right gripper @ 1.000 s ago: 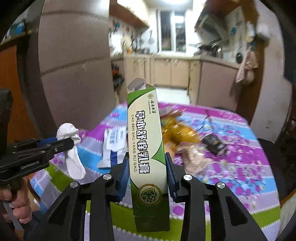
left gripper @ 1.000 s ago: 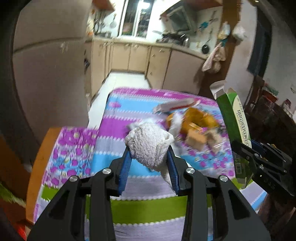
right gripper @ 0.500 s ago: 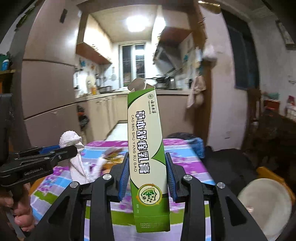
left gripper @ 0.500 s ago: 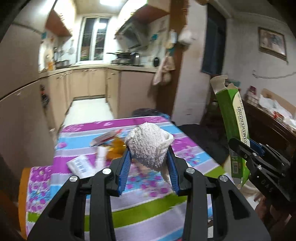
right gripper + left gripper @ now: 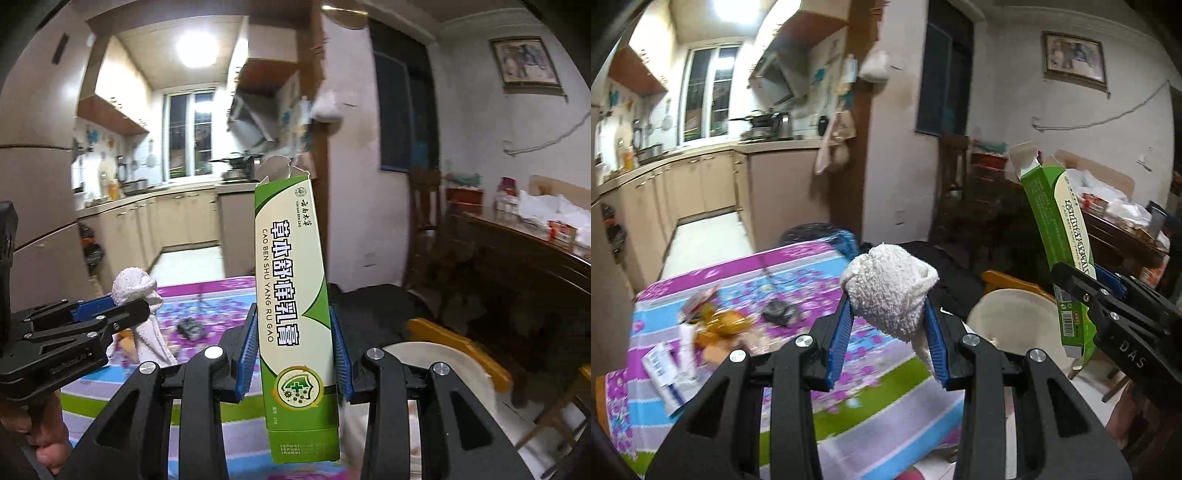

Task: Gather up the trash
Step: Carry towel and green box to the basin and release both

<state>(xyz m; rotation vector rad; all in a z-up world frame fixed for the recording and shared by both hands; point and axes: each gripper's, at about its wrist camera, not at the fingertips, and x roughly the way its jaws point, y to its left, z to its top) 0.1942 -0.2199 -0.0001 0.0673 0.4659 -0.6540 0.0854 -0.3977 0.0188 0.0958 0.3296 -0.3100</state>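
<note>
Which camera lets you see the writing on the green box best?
The right wrist view. There the green box stands upright facing the camera, held between the right gripper's fingers, so its printed front is readable. The left wrist view shows the box off to the right, tilted and mostly side-on, with small, skewed lettering.

The wad (image 5: 892, 288) sat between the left gripper (image 5: 888, 332) fingers, above the table (image 5: 849, 402). To its right, the box (image 5: 295, 306) stood upright in the right gripper (image 5: 295, 354). Wrappers (image 5: 713, 325) lay on the table, left. A bin (image 5: 1015, 321) stood beyond the table's right edge.
</note>
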